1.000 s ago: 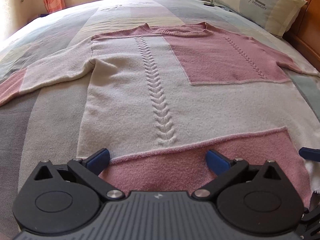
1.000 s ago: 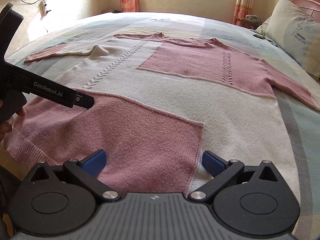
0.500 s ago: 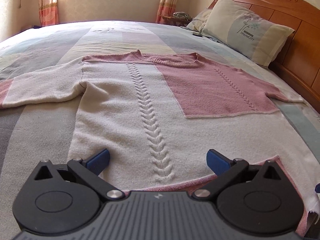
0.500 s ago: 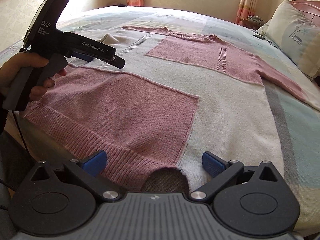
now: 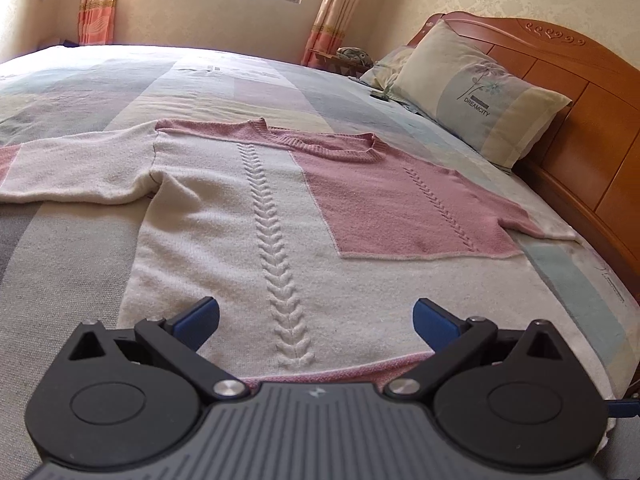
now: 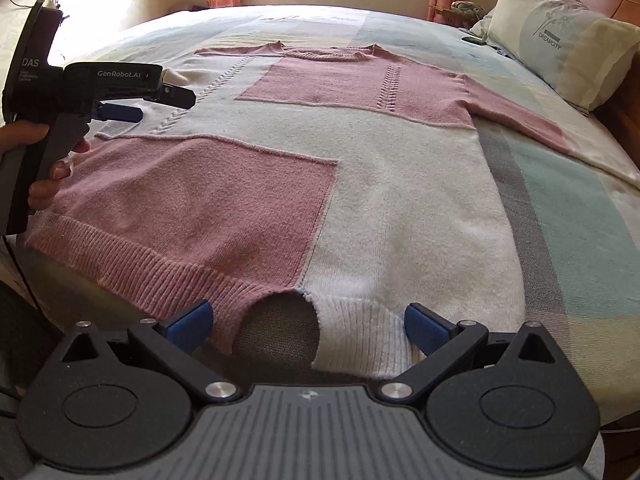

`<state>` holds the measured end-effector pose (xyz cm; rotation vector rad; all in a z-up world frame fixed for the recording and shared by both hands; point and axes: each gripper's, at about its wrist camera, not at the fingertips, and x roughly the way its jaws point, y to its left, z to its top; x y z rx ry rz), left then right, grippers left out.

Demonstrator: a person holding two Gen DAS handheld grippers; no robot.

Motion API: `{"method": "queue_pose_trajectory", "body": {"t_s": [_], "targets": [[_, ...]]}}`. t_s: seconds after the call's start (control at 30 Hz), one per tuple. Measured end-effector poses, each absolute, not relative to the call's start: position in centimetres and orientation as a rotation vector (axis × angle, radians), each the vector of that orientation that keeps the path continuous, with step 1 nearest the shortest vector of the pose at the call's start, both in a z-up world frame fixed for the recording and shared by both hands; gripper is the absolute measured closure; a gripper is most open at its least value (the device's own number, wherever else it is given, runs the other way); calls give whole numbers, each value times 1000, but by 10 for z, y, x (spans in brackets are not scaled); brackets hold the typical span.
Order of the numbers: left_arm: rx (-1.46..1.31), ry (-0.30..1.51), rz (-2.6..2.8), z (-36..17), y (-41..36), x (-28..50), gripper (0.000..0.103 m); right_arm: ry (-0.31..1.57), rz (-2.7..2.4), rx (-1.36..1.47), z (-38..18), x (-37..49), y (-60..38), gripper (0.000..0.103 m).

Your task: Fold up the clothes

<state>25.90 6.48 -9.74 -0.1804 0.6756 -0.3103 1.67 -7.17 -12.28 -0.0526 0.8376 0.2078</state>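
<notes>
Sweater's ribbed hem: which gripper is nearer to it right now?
Right. The right gripper sits open at the ribbed hem, its fingers straddling the notch. The left gripper hangs open farther up, above the sweater body.

I see the sweater point(image 6: 400, 200) as fuzzy matt knit, ribbed at its hem. My hand-held gripper point(image 6: 306, 326) looks like matt black plastic with shiny metal pivots. The headboard point(image 5: 580, 128) is glossy wood; the bed point(image 5: 72, 240) cover, flat woven cloth.

Pink-and-cream knit sweater point(image 6: 360, 168) flat on bed, sleeves outspread
</notes>
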Motion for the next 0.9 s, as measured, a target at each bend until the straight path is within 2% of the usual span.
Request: {"method": "queue_pose_trajectory", "body": {"t_s": [0.1,0.17,0.37,0.8,0.9], "targets": [[-156,669,-315,-97,60,256,1,787,213,29,-118,32,-74,0],[-145,666,-317,-96,58,254,1,844,208,111,-126,46,-78,0],[-125,647,-315,-95,54,250,1,829,162,-16,-120,5,-69,0],[-122,620,-309,-91,55,246,1,661,-251,-855,-152,4,-18,0],[-141,617,-313,-89,57,246,1,619,-256,-936,-143,-7,-17,0]]}}
